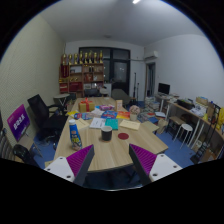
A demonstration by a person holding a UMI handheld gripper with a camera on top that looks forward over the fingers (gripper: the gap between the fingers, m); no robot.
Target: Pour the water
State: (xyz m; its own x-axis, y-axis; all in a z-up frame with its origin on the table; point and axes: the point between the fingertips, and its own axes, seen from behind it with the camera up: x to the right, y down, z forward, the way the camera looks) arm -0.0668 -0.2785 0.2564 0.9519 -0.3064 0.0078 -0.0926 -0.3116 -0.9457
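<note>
My gripper (pixel 112 160) hangs above the near end of a long wooden table (pixel 110 148), its two purple-padded fingers (pixel 82 160) spread wide apart with nothing between them. Well beyond the fingers, a dark cup (pixel 106 132) stands on the tabletop. To its left is a blue and yellow bottle-like container (pixel 74 134). A red round coaster or lid (pixel 123 135) lies just right of the cup. Farther back the table holds several small colourful items (pixel 100 108).
Black office chairs (pixel 44 118) stand to the left of the table, with a purple sign (pixel 18 121) beside them. A shelf (pixel 84 72) with objects lines the back wall. Desks and a white stool (pixel 184 128) fill the right side.
</note>
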